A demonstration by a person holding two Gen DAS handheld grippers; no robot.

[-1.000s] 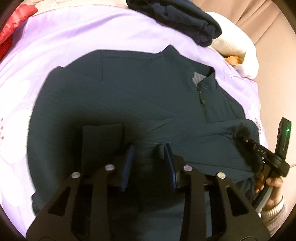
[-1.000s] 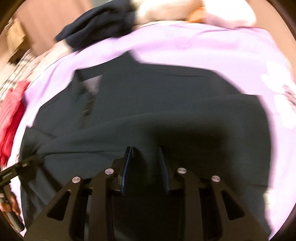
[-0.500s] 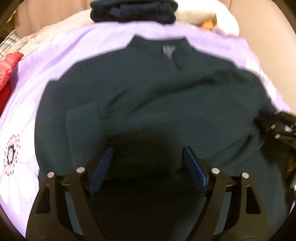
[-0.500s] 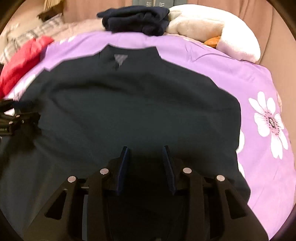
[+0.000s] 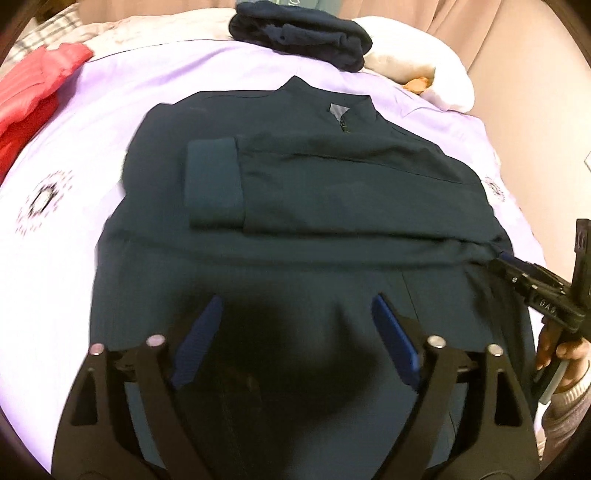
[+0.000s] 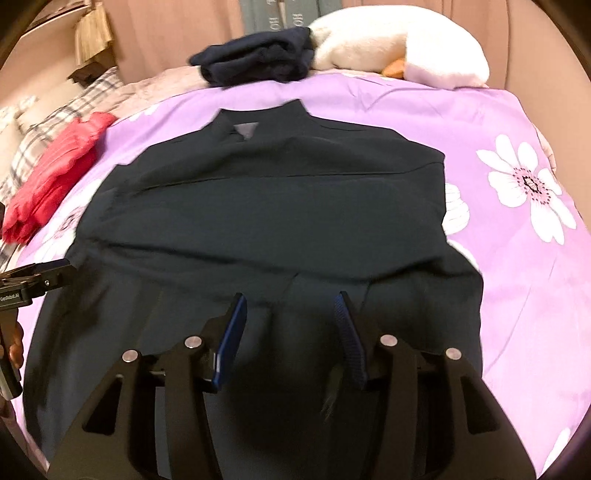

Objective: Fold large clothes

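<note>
Your left tool [image 5: 295,332] hangs over the lower half of the dark teal pullover [image 5: 295,192]; its blue pads [image 5: 395,343] stand wide apart and are spreading further, with only flat cloth beneath them and nothing pinched. Your right tool [image 6: 291,332] hangs over the same hem region; its jaws are parted about halfway and opening, and the fabric lies under them, not pressed between the pads.

The pullover lies front-up on the bed, on the purple flowered cover [image 6: 517,258], collar toward 12 o'clock. In the left wrist view one sleeve is folded across the chest, its ribbed cuff [image 5: 214,181] at 10 o'clock of the garment's centre. In that view the right tool appears at 3 o'clock [image 5: 532,284], its tips at the garment's side edge; whether they touch the cloth cannot be told. Your hand [image 5: 565,350] grips its handle at 4 o'clock.

At 12 o'clock, beyond the collar, a folded navy garment [image 5: 299,33] rests at the head of the bed, just beside a white plush toy [image 6: 399,48] at 1 o'clock. A red garment [image 6: 59,170] lies at 9 to 10 o'clock, apart from the pullover. In the right wrist view the left tool shows at 9 o'clock [image 6: 37,280], by the garment's other side.
</note>
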